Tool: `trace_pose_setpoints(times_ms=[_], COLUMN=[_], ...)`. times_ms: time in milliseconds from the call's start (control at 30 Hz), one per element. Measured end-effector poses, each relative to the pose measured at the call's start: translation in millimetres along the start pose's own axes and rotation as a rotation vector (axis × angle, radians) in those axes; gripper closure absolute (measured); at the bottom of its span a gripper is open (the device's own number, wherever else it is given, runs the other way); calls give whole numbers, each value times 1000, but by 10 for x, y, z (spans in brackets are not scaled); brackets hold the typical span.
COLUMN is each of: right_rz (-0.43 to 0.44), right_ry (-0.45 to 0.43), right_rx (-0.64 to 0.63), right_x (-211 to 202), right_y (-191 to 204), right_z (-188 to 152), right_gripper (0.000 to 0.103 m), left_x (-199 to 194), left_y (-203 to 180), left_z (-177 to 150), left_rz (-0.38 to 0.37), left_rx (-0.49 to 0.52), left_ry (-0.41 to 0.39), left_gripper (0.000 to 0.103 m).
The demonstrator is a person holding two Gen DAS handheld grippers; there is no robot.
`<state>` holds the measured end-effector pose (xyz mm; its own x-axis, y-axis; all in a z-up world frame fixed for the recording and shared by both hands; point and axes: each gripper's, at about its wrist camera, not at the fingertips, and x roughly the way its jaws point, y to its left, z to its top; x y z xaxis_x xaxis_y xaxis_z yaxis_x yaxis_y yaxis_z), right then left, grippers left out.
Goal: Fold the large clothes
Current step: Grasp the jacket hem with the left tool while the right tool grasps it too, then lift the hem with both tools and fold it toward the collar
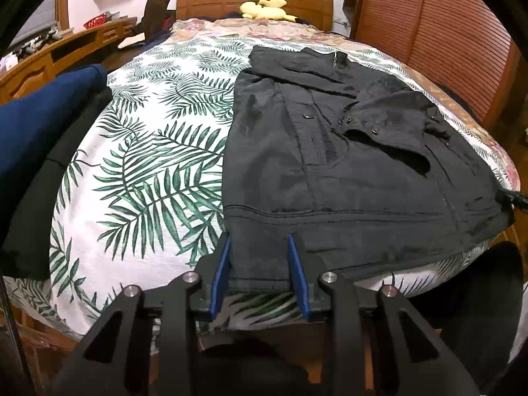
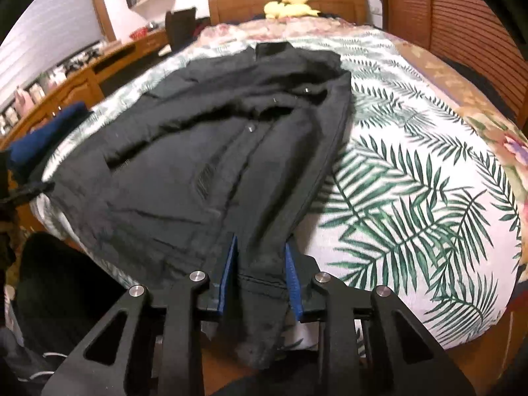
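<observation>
A black jacket (image 1: pixel 346 165) lies spread on a bed (image 1: pixel 148 165) covered in a white sheet printed with green leaves. Its collar points to the wooden headboard (image 1: pixel 254 0) and its hem hangs toward you at the near edge of the mattress, with both sleeves already laid across the chest.

Your left gripper (image 1: pixel 259 250) sits at the left corner of the hem. Its blue pads are spread apart with the cloth between them; they look not yet closed on it.

Your right gripper (image 2: pixel 260 250) sits at the right corner of the hem, also parted, with a fold of fabric running between the pads and drooping below them. The pads seem close to the cloth, though you cannot be sure they pinch it.

Having one tool at each bottom corner suggests you are set to lift the hem and carry it up to the collar.

The right view is blurred, so seams and buttons there are hard to read. The near hem drops out of sight behind the tools. A blue garment (image 1: pixel 43 122) sits at the left edge, partly cut off. A yellow plush toy (image 1: pixel 267 8) rests by the headboard.
</observation>
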<state>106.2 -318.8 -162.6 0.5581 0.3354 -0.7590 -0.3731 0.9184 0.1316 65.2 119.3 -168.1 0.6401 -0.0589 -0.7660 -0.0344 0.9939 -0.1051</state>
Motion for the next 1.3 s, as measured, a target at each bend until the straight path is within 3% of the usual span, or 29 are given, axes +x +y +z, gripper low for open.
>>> trace_pose_setpoints(times_ms=[167, 333, 633, 733, 767, 867, 1067, 1300], right_rz=[-14, 46, 37, 50, 53, 88, 127, 131], right_ry=[41, 82, 36, 7, -9, -121, -258, -407], right_rx=[5, 112, 53, 66, 71, 83, 54, 9], right_x=[97, 190, 153, 123, 93, -187, -717, -1565], right_y=[14, -144, -68, -76, -77, -79, 48, 176], right_z=[3, 4, -9, 4, 19, 171, 588, 802], right_gripper=[73, 73, 83, 88, 94, 97, 98, 98], left_x=[-15, -54, -7, -49, -118, -404, -1103, -1872], left_y=[48, 56, 91, 29, -11, -102, -369, -393], left_z=[-6, 2, 7, 28, 63, 239, 638, 836], left_rz=[-6, -12, -8, 12, 26, 22, -10, -40], left_rx=[1, 17, -6, 29, 44, 52, 79, 94], left_ry=[-13, -9, 2, -24, -50, -144, -340, -479], left_gripper=[92, 95, 92, 101, 102, 102, 102, 102])
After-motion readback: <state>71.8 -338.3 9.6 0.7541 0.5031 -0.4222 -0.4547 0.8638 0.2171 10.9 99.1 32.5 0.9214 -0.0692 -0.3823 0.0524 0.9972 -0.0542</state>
